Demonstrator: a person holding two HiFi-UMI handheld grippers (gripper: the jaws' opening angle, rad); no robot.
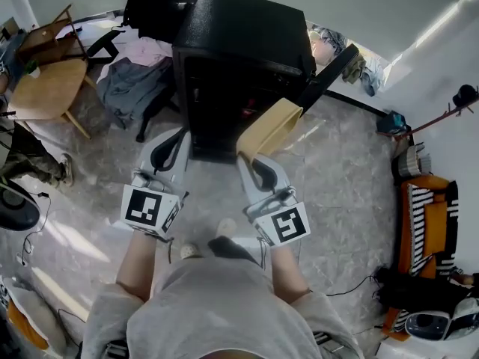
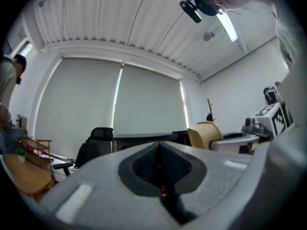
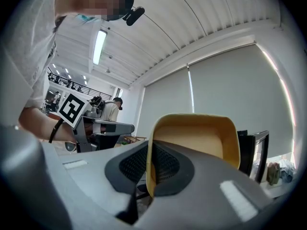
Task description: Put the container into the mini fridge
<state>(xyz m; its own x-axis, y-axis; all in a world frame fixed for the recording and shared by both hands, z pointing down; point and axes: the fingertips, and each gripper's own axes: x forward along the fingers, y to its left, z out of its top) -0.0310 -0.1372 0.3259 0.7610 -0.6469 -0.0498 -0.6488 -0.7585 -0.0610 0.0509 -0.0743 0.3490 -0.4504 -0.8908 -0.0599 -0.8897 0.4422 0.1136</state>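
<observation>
the right tongs (image 1: 249, 155) pinch the tan plastic container (image 1: 271, 128) by the black mini fridge (image 1: 239, 51). the left tongs (image 1: 180, 136) are closed, empty.

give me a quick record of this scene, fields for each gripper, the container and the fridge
left gripper: jaws together, nothing between them
right gripper: shut on the container's wall
container: tan, open top, looks empty, held at the fridge's front
mini fridge: black, on the floor
fridge door: open, at the right
</observation>
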